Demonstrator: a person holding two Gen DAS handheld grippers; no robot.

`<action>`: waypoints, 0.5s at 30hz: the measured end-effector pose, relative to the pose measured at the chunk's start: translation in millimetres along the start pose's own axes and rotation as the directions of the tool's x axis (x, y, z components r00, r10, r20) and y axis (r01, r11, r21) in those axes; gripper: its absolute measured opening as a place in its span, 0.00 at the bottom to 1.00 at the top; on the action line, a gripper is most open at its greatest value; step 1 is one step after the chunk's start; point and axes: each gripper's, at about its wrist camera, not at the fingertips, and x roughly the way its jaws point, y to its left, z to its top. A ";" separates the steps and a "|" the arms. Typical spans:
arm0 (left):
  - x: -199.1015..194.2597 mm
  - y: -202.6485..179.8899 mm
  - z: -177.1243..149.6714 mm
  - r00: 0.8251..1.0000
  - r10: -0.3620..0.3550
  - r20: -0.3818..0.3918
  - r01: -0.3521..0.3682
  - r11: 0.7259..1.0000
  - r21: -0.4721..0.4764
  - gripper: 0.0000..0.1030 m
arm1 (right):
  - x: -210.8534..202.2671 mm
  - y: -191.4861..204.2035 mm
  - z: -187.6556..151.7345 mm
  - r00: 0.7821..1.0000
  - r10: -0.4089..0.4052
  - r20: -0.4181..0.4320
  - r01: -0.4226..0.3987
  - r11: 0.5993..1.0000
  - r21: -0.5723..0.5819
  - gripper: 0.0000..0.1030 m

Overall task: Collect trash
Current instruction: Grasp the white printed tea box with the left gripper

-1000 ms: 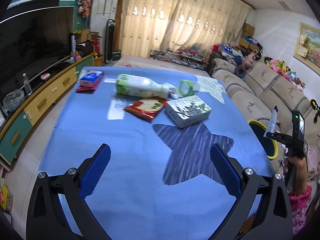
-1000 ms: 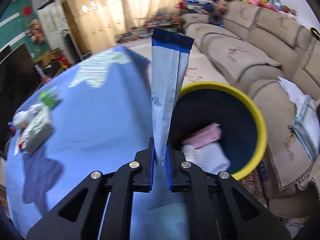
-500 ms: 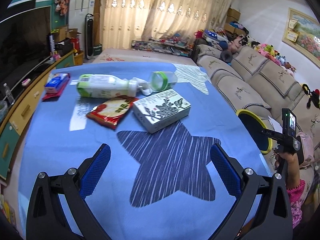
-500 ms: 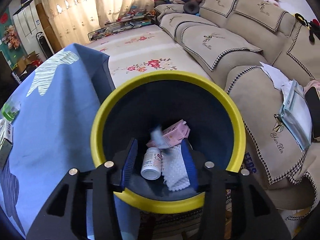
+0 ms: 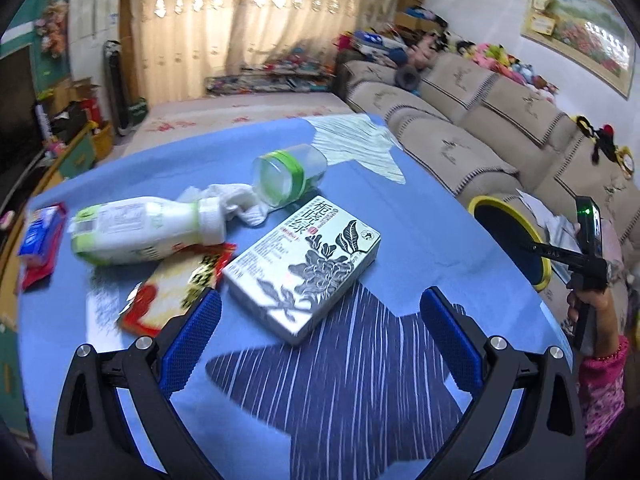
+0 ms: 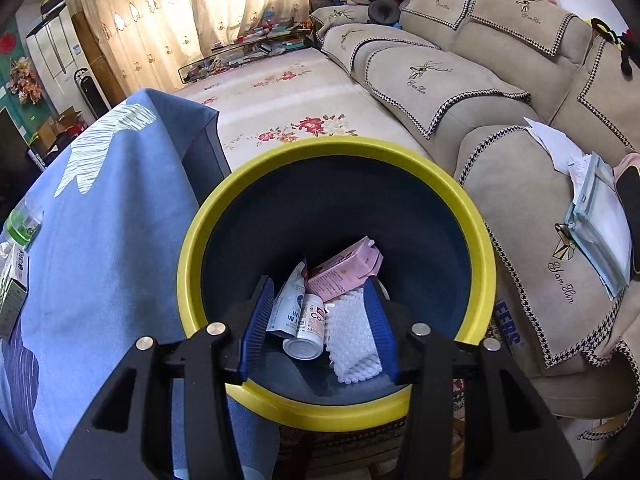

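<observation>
Trash sits in two places. Left wrist view: my left tool (image 5: 320, 320) hangs wide open and empty over the blue star-patterned tabletop (image 5: 420, 216). Just ahead lies a flat silver box with black flower print (image 5: 304, 268). Left of it is a red and yellow snack wrapper (image 5: 176, 288), partly under a white plastic bottle with green label (image 5: 140, 230) lying on its side. A crumpled white tissue (image 5: 236, 200) touches the bottle's cap, next to a tipped clear cup with green band (image 5: 288, 174). A red and blue packet (image 5: 40, 240) lies at the far left edge.

Right wrist view: my right tool (image 6: 318, 316) is half open with nothing between its pads, poised over the yellow-rimmed dark blue bin (image 6: 280, 156) beside the tabletop. Inside lie a pink carton (image 6: 344, 268), a small white bottle (image 6: 308, 328), a white and blue pouch (image 6: 290, 304) and white foam netting (image 6: 352, 336).
</observation>
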 end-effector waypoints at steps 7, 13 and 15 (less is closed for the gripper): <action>30.8 12.6 14.7 0.999 -0.042 -0.012 0.042 0.999 0.018 0.95 | -0.2 -3.6 3.2 1.000 -0.008 0.003 0.008 1.000 0.007 0.44; 55.8 24.9 23.6 0.997 -0.054 -0.051 0.055 0.998 0.015 0.95 | 3.7 -1.6 4.2 1.000 -0.010 -0.005 0.010 1.000 0.003 0.44; 64.9 28.1 25.9 0.996 -0.062 -0.071 0.063 0.998 0.017 0.95 | 5.6 -0.4 3.7 1.000 -0.011 -0.010 0.011 1.000 0.000 0.44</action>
